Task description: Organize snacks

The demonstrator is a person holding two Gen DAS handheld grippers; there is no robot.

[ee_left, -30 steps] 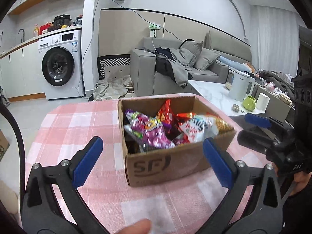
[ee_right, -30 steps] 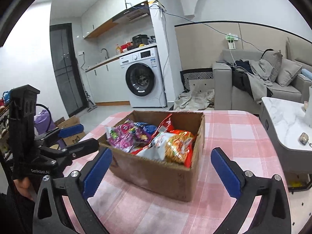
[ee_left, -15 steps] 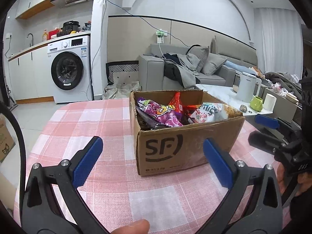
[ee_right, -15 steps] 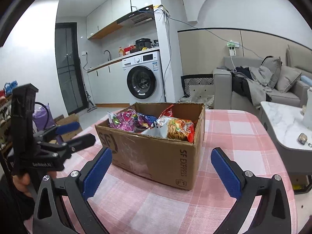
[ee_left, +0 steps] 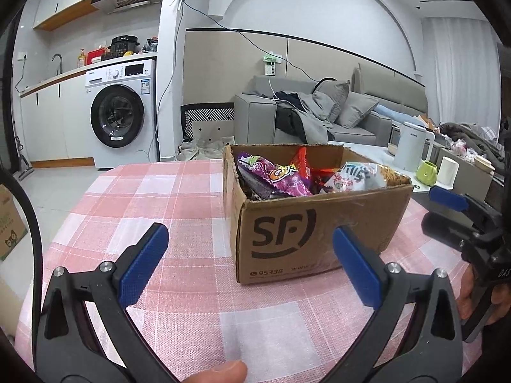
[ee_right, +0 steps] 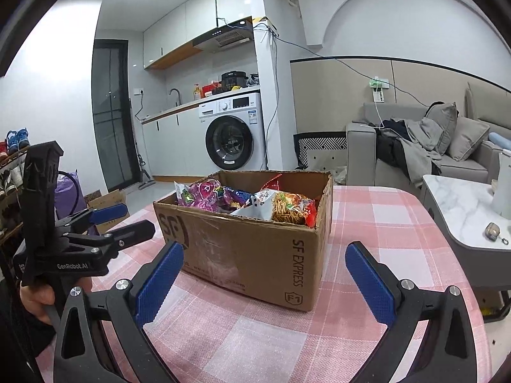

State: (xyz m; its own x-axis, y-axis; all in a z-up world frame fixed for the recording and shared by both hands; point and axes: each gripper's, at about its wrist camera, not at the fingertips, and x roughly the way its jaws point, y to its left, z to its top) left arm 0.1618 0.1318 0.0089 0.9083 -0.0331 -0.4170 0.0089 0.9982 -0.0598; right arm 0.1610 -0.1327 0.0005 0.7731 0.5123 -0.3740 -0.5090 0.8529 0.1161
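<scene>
Right up close, the left tool and the right tool both hang just over the desk with its pink checked cloth, and each one has its blue fingers spread wide with nothing between them. Just past the fingertips sits a brown cardboard box on the cloth, full of snack bags: a purple bag, a white bag and an orange noodle bag. Far behind stand a washing machine and a grey sofa.
</scene>
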